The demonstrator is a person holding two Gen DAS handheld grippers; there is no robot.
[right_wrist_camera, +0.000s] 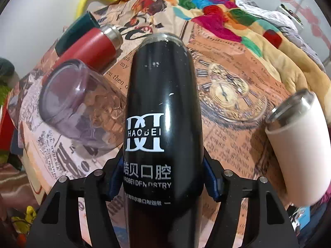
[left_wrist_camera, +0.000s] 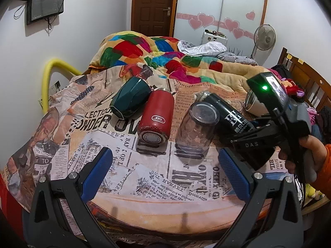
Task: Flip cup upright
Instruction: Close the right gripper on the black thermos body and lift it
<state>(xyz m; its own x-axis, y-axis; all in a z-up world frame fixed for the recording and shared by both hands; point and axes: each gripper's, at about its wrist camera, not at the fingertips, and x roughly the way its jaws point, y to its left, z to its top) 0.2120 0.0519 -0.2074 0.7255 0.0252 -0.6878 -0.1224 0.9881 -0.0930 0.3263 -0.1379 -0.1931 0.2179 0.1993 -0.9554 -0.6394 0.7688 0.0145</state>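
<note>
The right gripper (right_wrist_camera: 162,177) clenches the black HAOBEI cup (right_wrist_camera: 163,107), while the left gripper (left_wrist_camera: 165,171) stands released before the glass (left_wrist_camera: 195,128).

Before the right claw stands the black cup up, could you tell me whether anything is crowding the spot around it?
The right claw grips the black printed steel cup. The overturned clear glass tumbler sits close beside it on one side; the white steel cup lies farther off on the other.
</note>
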